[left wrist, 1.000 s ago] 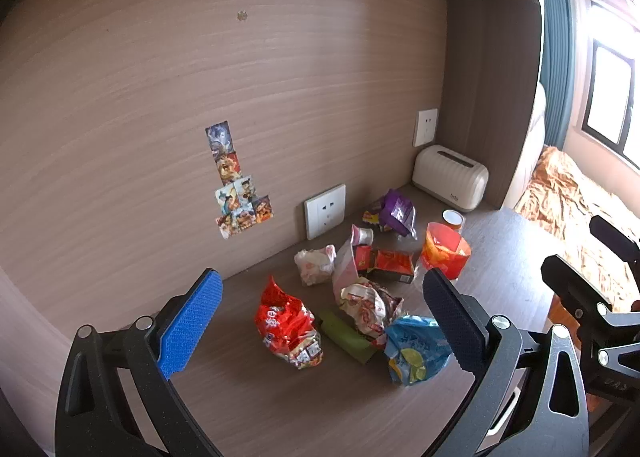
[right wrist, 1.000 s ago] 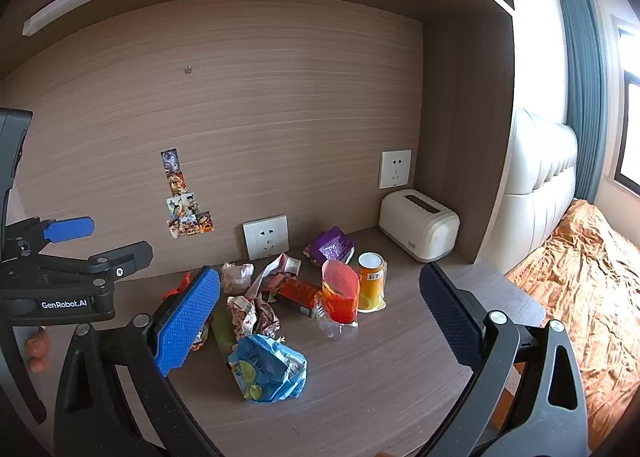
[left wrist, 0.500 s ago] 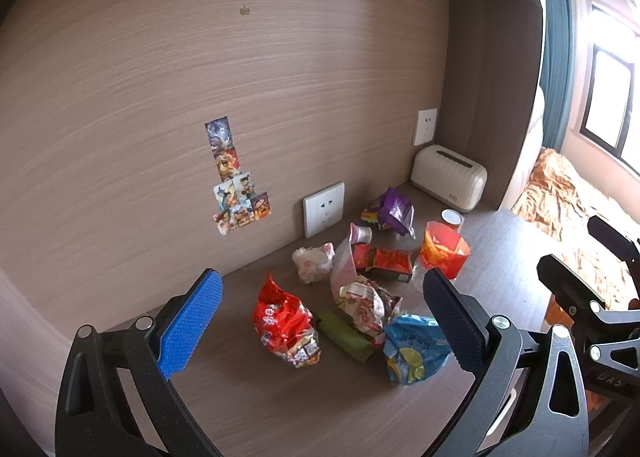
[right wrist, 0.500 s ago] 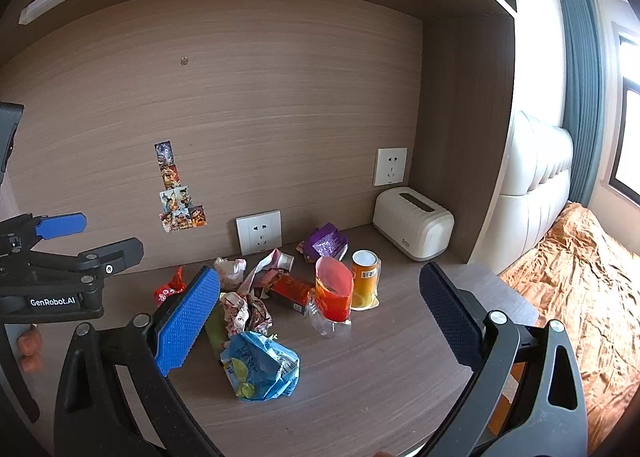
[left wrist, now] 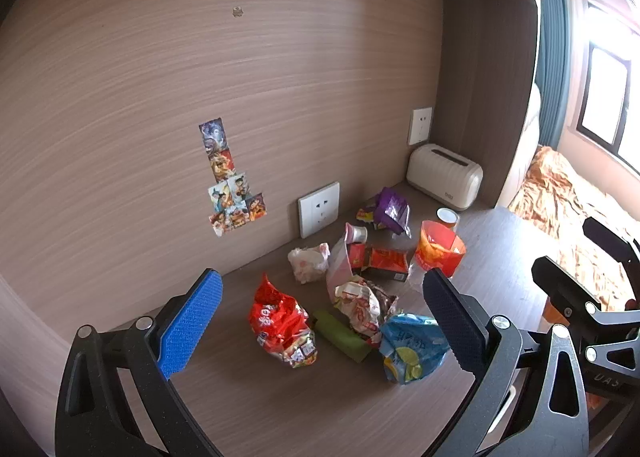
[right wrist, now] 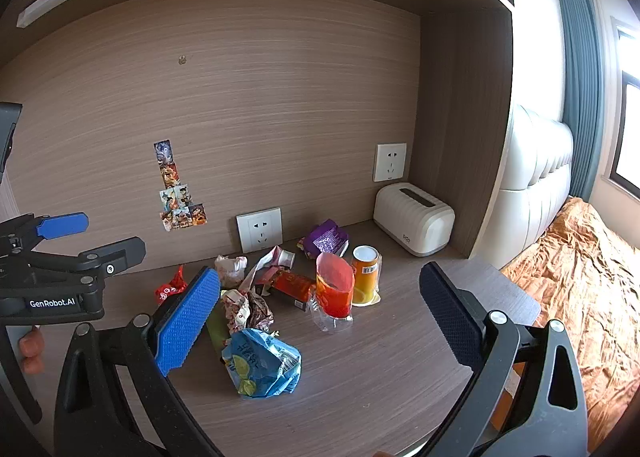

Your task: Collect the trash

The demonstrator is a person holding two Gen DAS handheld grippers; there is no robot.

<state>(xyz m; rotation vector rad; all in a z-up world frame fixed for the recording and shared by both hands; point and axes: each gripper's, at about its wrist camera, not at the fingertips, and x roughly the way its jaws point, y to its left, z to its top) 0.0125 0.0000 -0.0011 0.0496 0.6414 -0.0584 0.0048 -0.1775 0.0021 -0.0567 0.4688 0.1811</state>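
Observation:
A heap of trash lies on the wooden desk: a red snack bag, a green wrapper, a crumpled wrapper, a blue lemon bag, a white tissue ball, a red box, an orange-red cup bag and a purple bag. The blue bag, cup bag and an orange can show in the right wrist view. My left gripper is open, above the heap. My right gripper is open and empty, also held back from it.
A white toaster-like box stands at the back right corner, also in the right wrist view. Wall sockets and stickers are on the back panel. A bed with an orange cover lies right of the desk edge.
Both grippers have drifted slightly; the heap sits a little lower and closer in both views. Nothing was touched or taken hold of.

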